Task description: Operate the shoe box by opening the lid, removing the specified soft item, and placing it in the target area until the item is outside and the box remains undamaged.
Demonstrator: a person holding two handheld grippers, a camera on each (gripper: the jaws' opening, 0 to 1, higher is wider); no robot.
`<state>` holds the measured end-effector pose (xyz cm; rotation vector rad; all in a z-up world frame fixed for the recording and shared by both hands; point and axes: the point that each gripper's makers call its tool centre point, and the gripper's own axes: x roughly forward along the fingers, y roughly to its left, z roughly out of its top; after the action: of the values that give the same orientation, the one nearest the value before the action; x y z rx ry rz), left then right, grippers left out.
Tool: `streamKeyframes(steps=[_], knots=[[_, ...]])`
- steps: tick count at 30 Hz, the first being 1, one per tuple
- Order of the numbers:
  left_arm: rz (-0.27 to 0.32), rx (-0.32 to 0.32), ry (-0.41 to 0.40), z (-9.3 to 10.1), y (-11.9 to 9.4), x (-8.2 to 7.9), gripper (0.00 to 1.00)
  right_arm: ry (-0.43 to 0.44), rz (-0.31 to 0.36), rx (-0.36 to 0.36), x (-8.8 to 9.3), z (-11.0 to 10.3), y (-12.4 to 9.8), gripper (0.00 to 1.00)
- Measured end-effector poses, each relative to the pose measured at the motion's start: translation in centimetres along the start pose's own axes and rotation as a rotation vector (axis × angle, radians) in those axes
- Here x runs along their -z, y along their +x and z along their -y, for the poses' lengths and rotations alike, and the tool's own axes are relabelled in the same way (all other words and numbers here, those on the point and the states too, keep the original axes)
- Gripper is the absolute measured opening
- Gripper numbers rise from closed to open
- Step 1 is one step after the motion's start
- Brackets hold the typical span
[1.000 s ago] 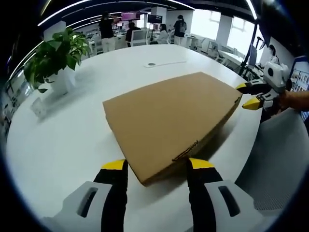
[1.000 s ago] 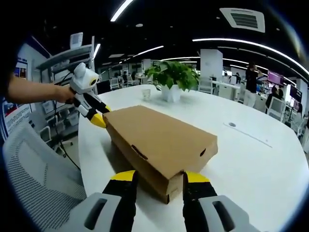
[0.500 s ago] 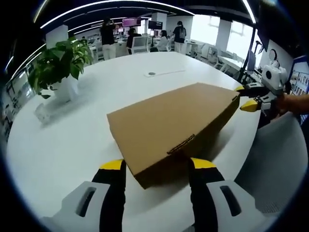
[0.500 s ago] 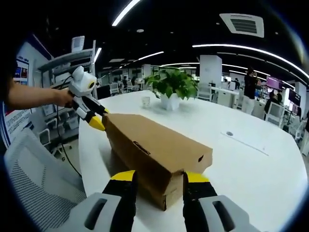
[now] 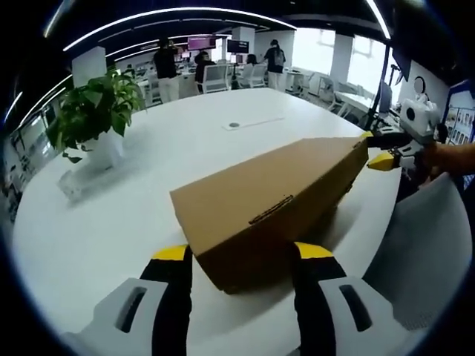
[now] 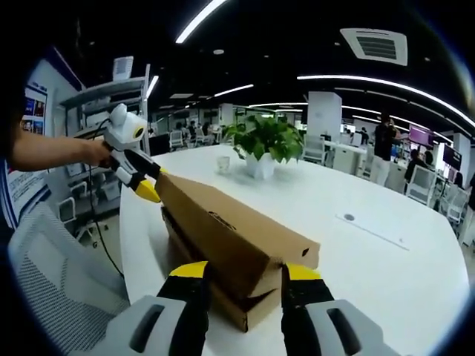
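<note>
A brown cardboard shoe box stands on the white table (image 5: 111,237). Its lid (image 5: 267,196) is tilted up along one long side, and a dark gap shows above the base (image 6: 241,311); what lies inside is hidden. My left gripper (image 5: 242,256) has its jaws wide apart at one short end of the lid (image 6: 223,230). At the other short end, my right gripper (image 6: 245,273) stands the same way. Each gripper also appears at the far end in the other's view: the right gripper (image 5: 375,148) and the left gripper (image 6: 151,185).
A potted plant (image 5: 93,111) (image 6: 267,141) and a small cup (image 6: 223,161) stand farther in on the table. A mesh chair (image 6: 52,282) (image 5: 427,252) sits at the table's edge beside the box. People stand in the office behind.
The lid has swung up from flat on the box to clearly tilted, opening a gap over the base. Both grippers rose slightly with it.
</note>
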<state>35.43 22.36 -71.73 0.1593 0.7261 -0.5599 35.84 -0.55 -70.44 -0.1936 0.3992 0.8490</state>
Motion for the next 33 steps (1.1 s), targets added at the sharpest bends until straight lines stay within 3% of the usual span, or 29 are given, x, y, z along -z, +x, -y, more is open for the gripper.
streamKeyframes(steps=[33], knots=[[0.066,-0.121,0.053,-2.7,-0.4,-3.9,0.41,-0.023,0.055,0.030,-3.7,2.2,0.4,0.33]])
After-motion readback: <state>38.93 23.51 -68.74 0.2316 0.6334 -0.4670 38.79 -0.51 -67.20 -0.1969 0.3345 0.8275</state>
